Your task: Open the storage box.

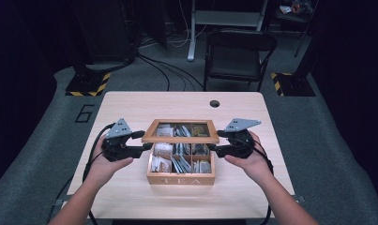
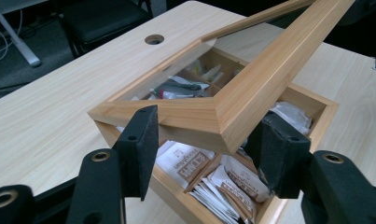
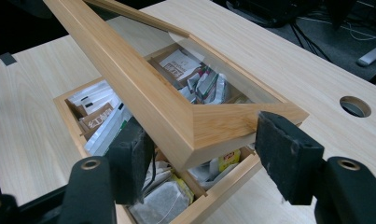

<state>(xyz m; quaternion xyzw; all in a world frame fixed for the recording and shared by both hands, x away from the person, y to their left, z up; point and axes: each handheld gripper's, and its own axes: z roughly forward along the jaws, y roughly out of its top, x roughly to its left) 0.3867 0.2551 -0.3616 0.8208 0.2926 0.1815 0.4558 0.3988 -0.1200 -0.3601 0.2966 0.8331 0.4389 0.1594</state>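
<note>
— What's the setting?
— A pale wooden table (image 1: 130,187) on grey carpet, a dark chair (image 1: 238,54) beyond it.
— And the hands?
— The left gripper (image 1: 147,140) and right gripper (image 1: 214,141) flank the tea box (image 1: 180,177) at mid-table, jaws wide astride the corners of its half-raised lid (image 1: 180,138) (glass-paned). Bare tabletop surrounds it.

A light wooden table (image 1: 130,105) with a round cable hole (image 1: 215,103) stands on grey carpet (image 1: 46,140), with a black folding chair (image 1: 238,56), floor cables (image 1: 163,68) and hazard-striped base plates (image 1: 88,86) behind, in dim surroundings.
</note>
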